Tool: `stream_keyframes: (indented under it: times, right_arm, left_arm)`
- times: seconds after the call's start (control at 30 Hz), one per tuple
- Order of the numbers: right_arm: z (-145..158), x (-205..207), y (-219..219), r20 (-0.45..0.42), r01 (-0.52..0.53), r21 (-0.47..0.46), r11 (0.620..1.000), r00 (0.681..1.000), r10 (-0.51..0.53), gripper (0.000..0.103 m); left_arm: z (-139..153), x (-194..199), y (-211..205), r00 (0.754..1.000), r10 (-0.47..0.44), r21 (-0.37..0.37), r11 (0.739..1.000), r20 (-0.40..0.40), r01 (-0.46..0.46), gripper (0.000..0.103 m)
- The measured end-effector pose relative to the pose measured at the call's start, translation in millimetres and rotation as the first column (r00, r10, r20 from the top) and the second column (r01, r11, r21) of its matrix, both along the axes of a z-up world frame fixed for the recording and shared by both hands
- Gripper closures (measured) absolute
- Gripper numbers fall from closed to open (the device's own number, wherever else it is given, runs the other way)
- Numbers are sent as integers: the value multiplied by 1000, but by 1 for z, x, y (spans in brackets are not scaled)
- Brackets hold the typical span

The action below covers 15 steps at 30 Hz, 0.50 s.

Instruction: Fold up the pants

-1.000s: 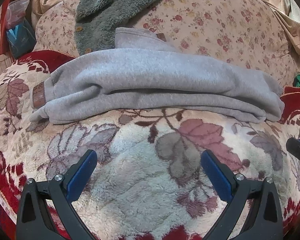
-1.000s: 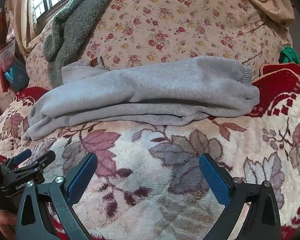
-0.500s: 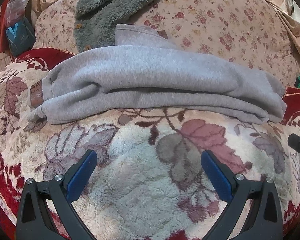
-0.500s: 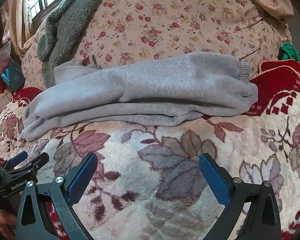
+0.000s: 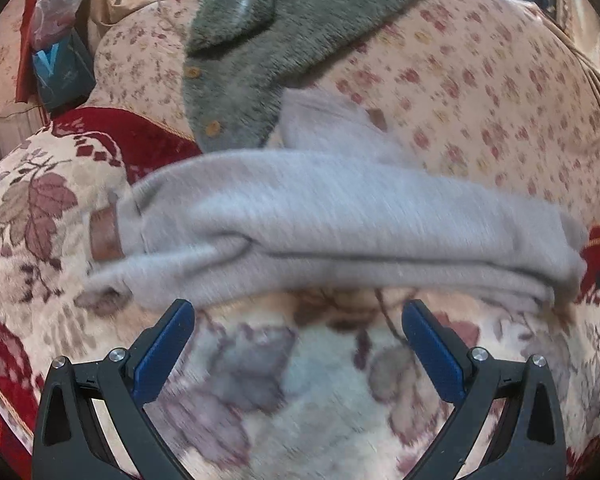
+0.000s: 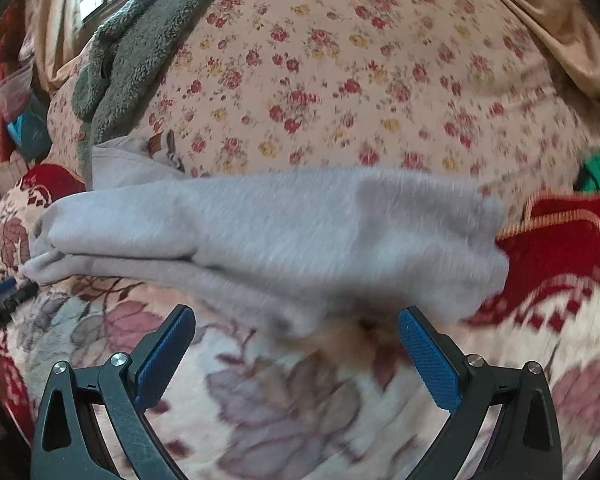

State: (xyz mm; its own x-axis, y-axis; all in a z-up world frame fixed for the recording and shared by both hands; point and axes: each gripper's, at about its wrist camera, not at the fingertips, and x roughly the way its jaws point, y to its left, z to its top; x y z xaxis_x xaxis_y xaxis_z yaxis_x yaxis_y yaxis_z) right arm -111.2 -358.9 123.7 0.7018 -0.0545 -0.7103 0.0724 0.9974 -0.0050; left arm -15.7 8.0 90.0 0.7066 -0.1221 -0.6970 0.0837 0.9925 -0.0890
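The grey pants (image 5: 340,224) lie lengthwise across a leaf-patterned plush blanket (image 5: 260,380), already doubled leg-on-leg into one long band, with the far edge resting against a floral cushion (image 6: 360,80). This layout presents a long near edge to both tools, which probably explains why the two grippers are stationed side by side along it: one at each portion of the band, as judged suitable for a crosswise fold. The waistband end, marked by a brown label patch (image 5: 106,234), points to the left in the left wrist view; the cuffed leg end (image 6: 488,248) lies to the right in the right wrist view, beside the red blanket border (image 6: 560,248). The left gripper (image 5: 298,336) has its jaws spread wide and empty; the near edge of the pants lies just beyond the jaw tips, nearest the left-hand tip, and contact cannot be confirmed owing to blur. The right gripper (image 6: 296,338) also has its jaws wide apart and holds nothing; the lower fold of the pants sags to a position between and just ahead of the tips. A green fleece garment (image 5: 268,40) draped over the cushion touches or overlaps a second grey garment (image 6: 128,164) behind the pants; neither belongs to the fold.
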Motion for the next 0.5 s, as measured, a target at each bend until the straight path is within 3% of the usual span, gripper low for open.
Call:
stream_keyframes:
  times: [0.17, 0.33, 0.5]
  right_arm:
    - [9, 34, -33, -34, -58, -82, 995, 998, 55, 0]
    - [14, 53, -61, -46, -16, -52, 999, 999, 13, 0]
    - [10, 54, -55, -37, -19, -21, 1000, 999, 18, 0]
  left_arm:
    - [13, 28, 22, 1000, 16, 0, 1000, 11, -16, 0]
    - [15, 47, 33, 999, 47, 69, 996, 19, -48, 0]
    - [13, 53, 41, 997, 79, 45, 996, 19, -80, 0]
